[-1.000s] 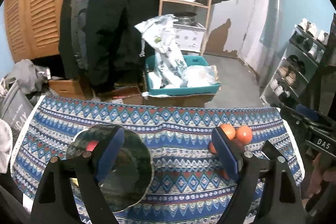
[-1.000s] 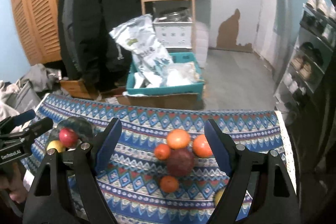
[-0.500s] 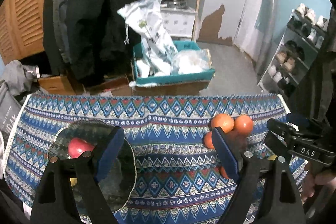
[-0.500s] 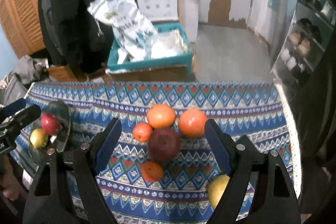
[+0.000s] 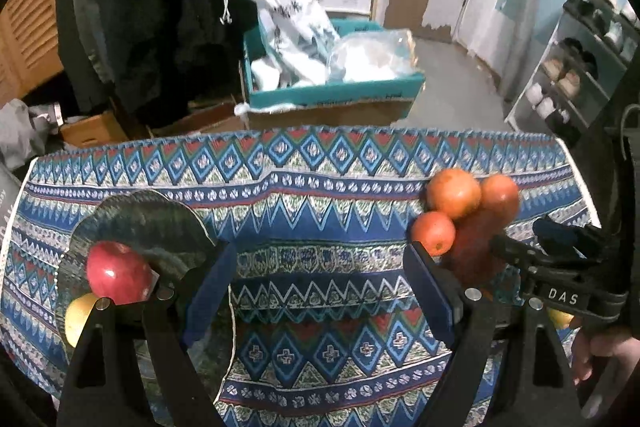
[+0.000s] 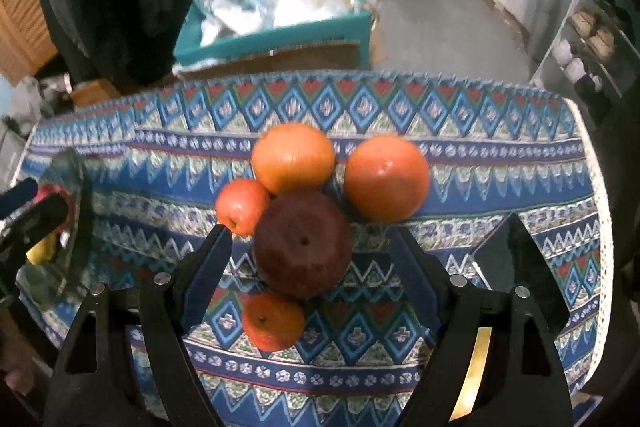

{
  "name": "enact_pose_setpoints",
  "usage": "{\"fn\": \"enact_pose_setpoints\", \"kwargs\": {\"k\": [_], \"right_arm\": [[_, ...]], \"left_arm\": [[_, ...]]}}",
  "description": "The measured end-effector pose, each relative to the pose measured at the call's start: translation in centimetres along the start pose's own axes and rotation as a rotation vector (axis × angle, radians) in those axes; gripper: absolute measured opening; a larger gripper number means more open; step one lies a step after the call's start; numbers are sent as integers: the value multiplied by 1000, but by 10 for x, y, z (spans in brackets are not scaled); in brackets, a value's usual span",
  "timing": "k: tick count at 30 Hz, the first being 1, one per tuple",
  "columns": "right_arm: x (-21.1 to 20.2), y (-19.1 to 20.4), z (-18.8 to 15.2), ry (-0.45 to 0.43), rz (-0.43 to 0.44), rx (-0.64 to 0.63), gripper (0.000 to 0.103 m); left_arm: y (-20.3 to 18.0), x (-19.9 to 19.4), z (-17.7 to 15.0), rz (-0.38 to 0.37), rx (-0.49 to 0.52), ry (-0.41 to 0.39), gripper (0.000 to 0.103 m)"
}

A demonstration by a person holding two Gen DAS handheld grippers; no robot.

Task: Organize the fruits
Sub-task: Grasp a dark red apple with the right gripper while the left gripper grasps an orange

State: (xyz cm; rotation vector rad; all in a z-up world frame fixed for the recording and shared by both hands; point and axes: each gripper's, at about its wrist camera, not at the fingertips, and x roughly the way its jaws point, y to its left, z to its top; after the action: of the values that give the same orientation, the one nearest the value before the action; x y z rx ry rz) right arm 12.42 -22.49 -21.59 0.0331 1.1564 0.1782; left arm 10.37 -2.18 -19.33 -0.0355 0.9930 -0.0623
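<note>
Left wrist — right gripper reads "DAS" | both jaws wide, empty

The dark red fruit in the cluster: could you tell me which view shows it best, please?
The right wrist view: the dark red fruit sits central and whole between the open right tongs, among the oranges. The left wrist view shows it only blurred, partly hidden behind the tongs at the right edge.

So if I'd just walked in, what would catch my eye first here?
Probably the cluster of fruit on the patterned tablecloth: a big dark red apple ringed by oranges, straight ahead of the open right gripper. Off to the left, a dark glass plate holds a shiny red apple and a yellow fruit.
</note>
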Motion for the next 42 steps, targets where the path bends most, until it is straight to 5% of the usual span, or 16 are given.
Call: {"fn": "enact_pose_setpoints", "kwargs": {"k": [12,20,42], "right_arm": [[43,7,-6,84,-1,-36,81],[57,6,-9,103,15,-31,72],[-12,-52,-26,-33,-41,81,71]], "left_arm": [[3,30,-3,-32,-37,67,86],[2,32,-5,-45,-30,75,86],[-73,34,-24,-174,76,131,86]]}}
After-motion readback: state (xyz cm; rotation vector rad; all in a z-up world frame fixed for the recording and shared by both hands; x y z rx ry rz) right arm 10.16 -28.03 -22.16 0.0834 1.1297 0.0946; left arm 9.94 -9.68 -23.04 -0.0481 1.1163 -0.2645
